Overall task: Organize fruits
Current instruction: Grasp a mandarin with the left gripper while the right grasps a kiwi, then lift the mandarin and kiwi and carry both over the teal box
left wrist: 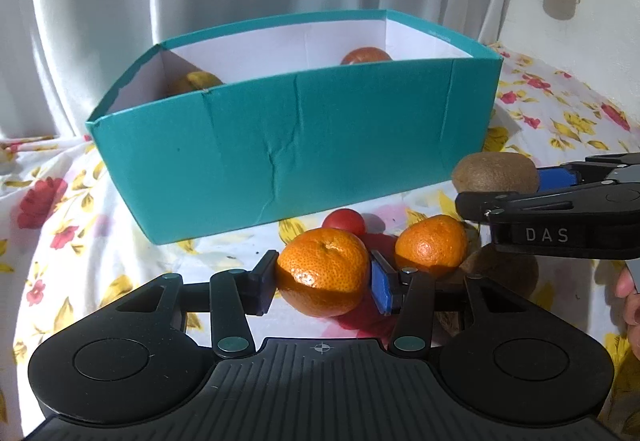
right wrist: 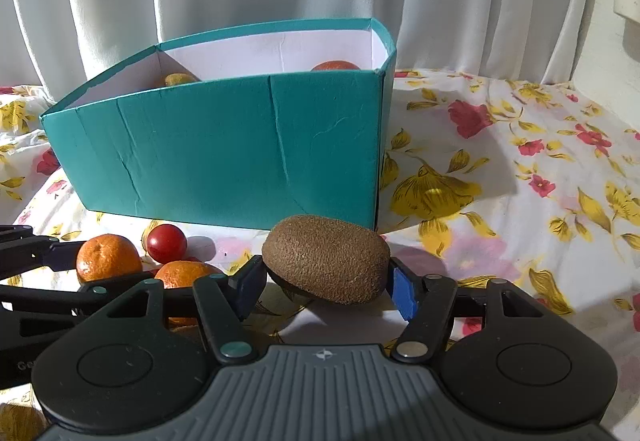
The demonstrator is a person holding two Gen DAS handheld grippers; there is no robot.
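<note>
A mandarin (left wrist: 324,269) sits between the pads of my left gripper (left wrist: 323,283), which is shut on it, low over the flowered cloth. My right gripper (right wrist: 326,287) is shut on a brown kiwi (right wrist: 326,259), held a little above the cloth in front of the teal box (right wrist: 224,153). In the left wrist view that kiwi (left wrist: 496,171) and the right gripper (left wrist: 500,189) come in from the right. A second mandarin (left wrist: 432,241) and a cherry tomato (left wrist: 344,221) lie loose between the grippers and the box.
The open teal box (left wrist: 280,145) holds a red-orange fruit (left wrist: 366,55) at the back right and a yellowish fruit (left wrist: 194,81) at the left. Another brown fruit (left wrist: 500,269) lies under the right gripper. White curtains hang behind. A person's fingers (left wrist: 628,293) show at the right edge.
</note>
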